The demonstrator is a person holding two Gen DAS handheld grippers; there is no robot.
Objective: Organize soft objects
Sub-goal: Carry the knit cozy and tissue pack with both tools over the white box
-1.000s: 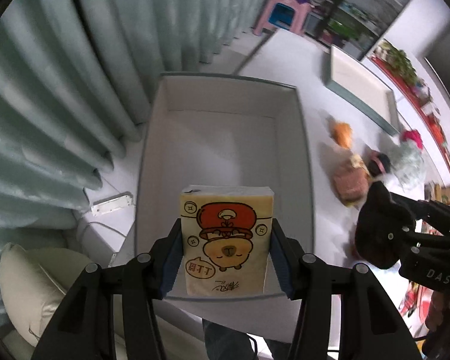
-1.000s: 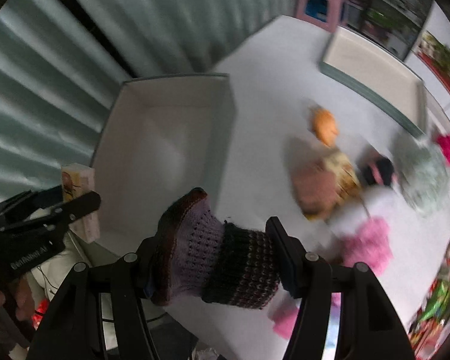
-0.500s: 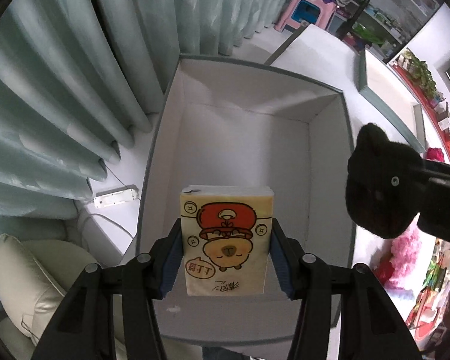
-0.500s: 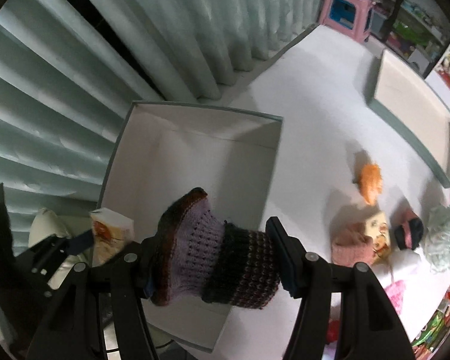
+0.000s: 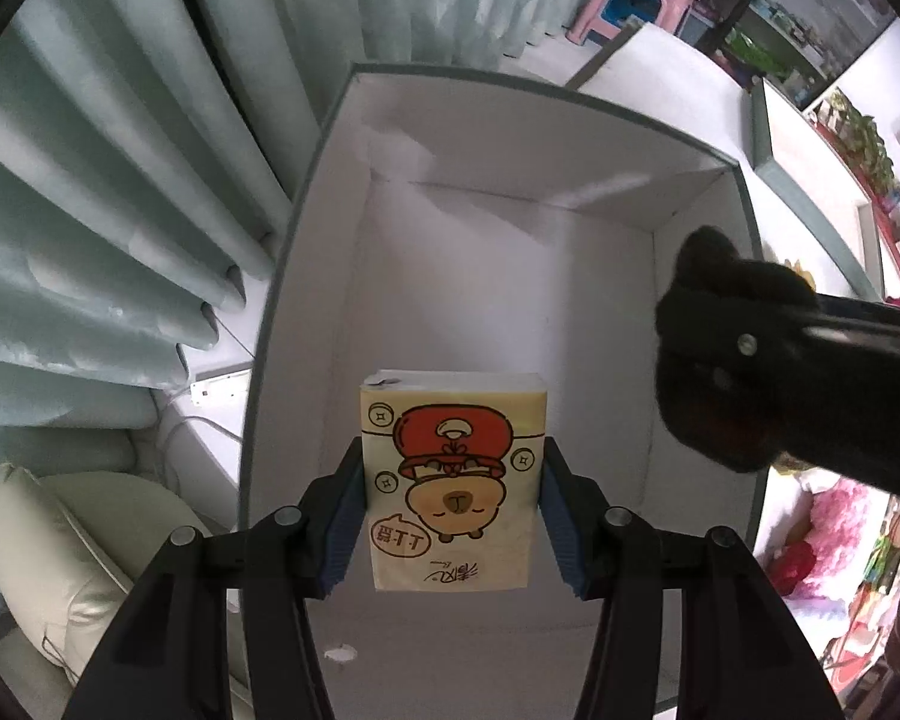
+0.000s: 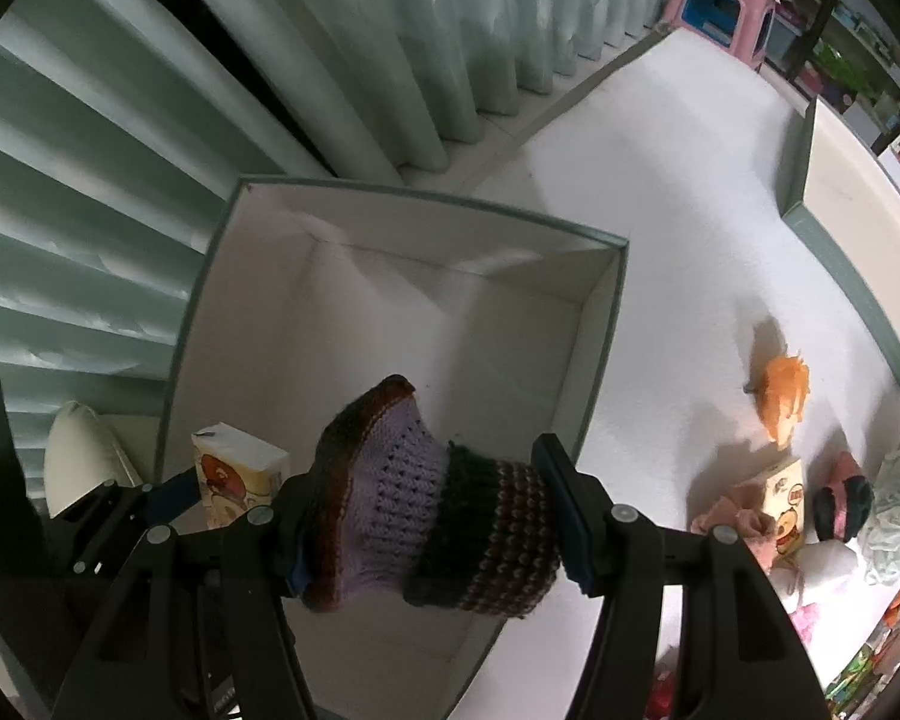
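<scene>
The left gripper (image 5: 453,516) points straight down with its blue pads pressed against the two narrow sides of a tissue pack (image 5: 453,480), so it is closed on the pack and not on air. The pack hangs upright in the grip, its long axis running along the fingers toward the floor of the box (image 5: 480,276), which lies directly below and beyond it. The pack sits over the near part of the box, closer to the box's left wall than to its right.

The right gripper (image 6: 432,528) is likewise closed, pinching a knitted piece (image 6: 432,522) of lilac, brown and dark striped wool crosswise, its long axis running from pad to pad. It hangs over the near right part of the same box (image 6: 600,324), inside the rim, with the tissue pack (image 6: 240,480) just to its left.

Both loads are already above the opening, so I judge the next move is mainly downward; the left hand looks a little deeper in. The box floor appears bare.

Farther off, on the white table (image 6: 660,180), an orange toy (image 6: 783,390) and other soft things wait, well apart from the box.
</scene>
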